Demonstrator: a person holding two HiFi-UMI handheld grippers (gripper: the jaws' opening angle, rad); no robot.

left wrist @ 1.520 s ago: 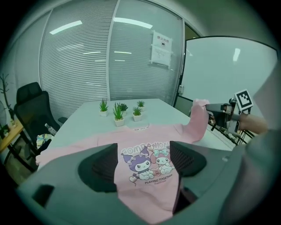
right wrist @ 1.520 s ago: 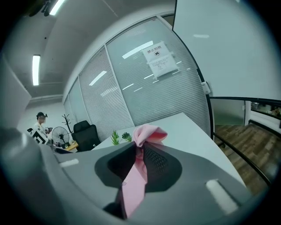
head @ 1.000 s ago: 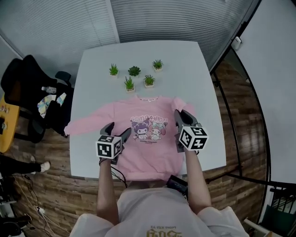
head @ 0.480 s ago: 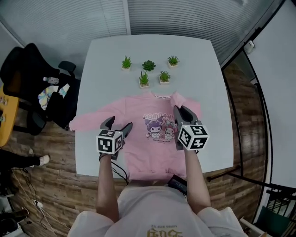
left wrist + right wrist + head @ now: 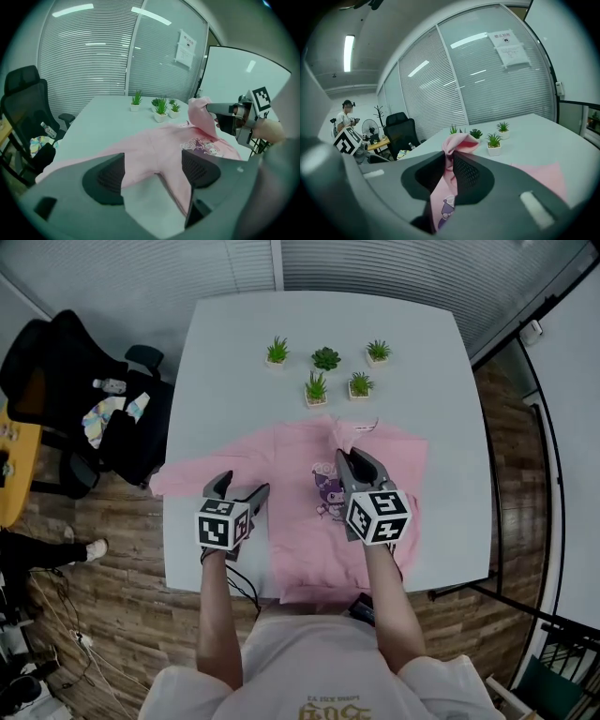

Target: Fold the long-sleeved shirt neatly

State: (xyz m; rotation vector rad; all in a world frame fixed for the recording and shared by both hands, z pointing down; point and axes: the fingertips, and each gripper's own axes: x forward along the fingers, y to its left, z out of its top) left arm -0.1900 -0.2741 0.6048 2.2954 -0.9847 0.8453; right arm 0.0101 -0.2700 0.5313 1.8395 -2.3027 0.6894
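Right gripper view shows our right gripper (image 5: pixel 449 174) pinching a pink fold (image 5: pixel 459 140) from the right side of the long-sleeved shirt (image 5: pixel 300 531), which lies on the near half of the table (image 5: pixel 234 352). Our left gripper (image 5: pixel 152 176) hovers over the left armpit with its jaws spread and nothing between them. We should lay the fold flat across the chest, keeping the edges parallel.

We see open tabletop (image 5: pixel 225 362) left of the shirt (image 5: pixel 291 465); potted plants (image 5: pixel 325 359) stand just beyond its collar; office chair (image 5: pixel 56 371) crowds table's left edge.
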